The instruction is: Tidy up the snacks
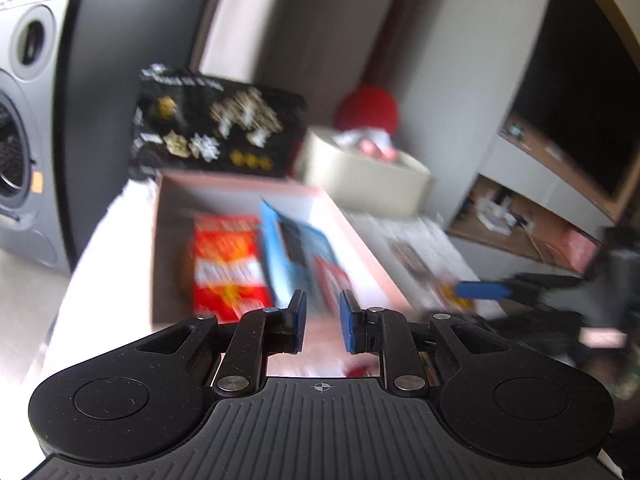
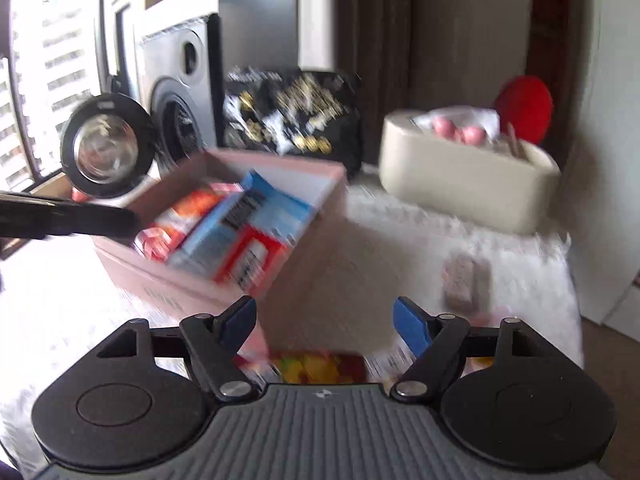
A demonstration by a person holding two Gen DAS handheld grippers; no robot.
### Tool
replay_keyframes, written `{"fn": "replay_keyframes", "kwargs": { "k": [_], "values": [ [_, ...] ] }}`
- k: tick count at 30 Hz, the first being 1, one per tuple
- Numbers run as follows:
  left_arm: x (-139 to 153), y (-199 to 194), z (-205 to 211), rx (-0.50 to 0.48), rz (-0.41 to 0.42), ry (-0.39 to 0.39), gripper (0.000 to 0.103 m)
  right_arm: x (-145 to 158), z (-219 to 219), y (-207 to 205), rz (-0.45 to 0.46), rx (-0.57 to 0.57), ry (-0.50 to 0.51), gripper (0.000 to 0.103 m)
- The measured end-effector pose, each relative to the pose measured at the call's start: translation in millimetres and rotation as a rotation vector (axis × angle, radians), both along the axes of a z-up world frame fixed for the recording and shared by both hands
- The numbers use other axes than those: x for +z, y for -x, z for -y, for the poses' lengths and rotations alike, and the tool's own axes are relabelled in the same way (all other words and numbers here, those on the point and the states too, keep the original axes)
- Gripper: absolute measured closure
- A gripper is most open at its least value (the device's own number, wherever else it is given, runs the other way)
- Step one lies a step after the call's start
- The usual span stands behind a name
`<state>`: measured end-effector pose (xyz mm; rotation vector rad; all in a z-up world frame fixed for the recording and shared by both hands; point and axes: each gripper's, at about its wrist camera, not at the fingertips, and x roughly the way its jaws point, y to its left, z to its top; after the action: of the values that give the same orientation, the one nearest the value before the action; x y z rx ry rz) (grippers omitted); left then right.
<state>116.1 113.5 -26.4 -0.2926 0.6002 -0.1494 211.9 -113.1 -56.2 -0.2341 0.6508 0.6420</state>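
A pink cardboard box [image 1: 224,180] stands on a white cloth and holds a red-orange snack bag [image 1: 228,268] and a blue packet [image 1: 292,248] leaning beside it. My left gripper [image 1: 322,320] hovers at the box's near edge, shut with nothing between its blue pads. My right gripper [image 2: 324,312] is open beside the same box [image 2: 312,260], near its front corner. A yellow and red packet [image 2: 320,368] lies on the cloth under its jaws, untouched by the pads. A small pinkish bar [image 2: 460,284] lies to the right.
Behind the box stand a black bag with gold print [image 1: 216,124], a beige tub [image 2: 460,184] of pink items and a red round thing [image 2: 524,108]. A grey speaker [image 2: 180,92] is at the back left. The left gripper's arm [image 2: 68,216] reaches in from the left.
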Motion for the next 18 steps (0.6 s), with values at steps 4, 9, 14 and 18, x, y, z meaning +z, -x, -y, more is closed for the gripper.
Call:
{"fn": "replay_keyframes", "kwargs": {
  "k": [4, 9, 14, 18],
  "values": [
    [-26.7, 18.1, 17.0, -0.071, -0.124, 0.053, 0.082, -26.9, 22.0, -16.7, -0.112, -0.100, -0.019, 0.060],
    [-48.5, 37.7, 27.1, -0.098, -0.213, 0.062, 0.082, -26.3, 25.2, 9.5, -0.185, -0.002, -0.101, 0.060],
    [-46.4, 41.3, 26.4, -0.085, -0.214, 0.048, 0.082, -29.9, 13.5, 58.9, -0.217, 0.175, -0.079, 0.060],
    [-45.4, 38.7, 32.1, -0.081, -0.226, 0.030, 0.082, -13.2, 17.5, 68.6, -0.057, 0.155, -0.043, 0.046]
  ]
}}
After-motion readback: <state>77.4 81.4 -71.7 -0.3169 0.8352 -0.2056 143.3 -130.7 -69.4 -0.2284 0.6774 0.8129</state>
